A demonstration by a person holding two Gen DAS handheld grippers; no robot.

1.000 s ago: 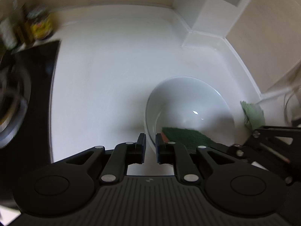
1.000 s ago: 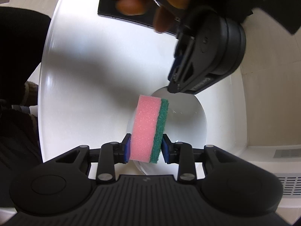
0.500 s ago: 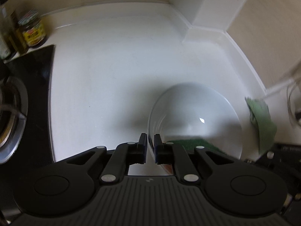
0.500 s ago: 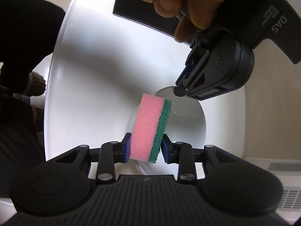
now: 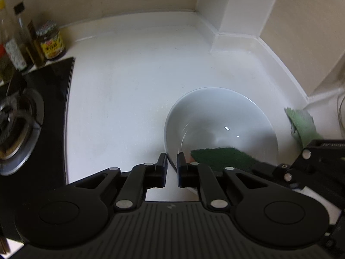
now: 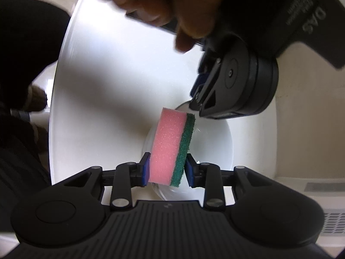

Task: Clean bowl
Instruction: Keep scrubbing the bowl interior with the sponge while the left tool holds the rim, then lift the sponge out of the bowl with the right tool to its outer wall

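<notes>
Both grippers are matte black plastic: the left gripper and right gripper each have a ribbed housing, two round hubs, cut-out linkage arms with silver rivets, and blue pads on the fingers. White "DAS" lettering marks the left unit's body, gripped by a hand

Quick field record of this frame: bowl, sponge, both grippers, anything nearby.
bowl: white bowl, upright on white counter
left gripper: straddles the bowl's near rim; jaws have just reopened slightly, grip not clear
right gripper: shut on sponge
sponge: pink foam, green scrub side, held over bowl interior
nearby: stove burner, sauce jar, bottles, green cloth
</notes>
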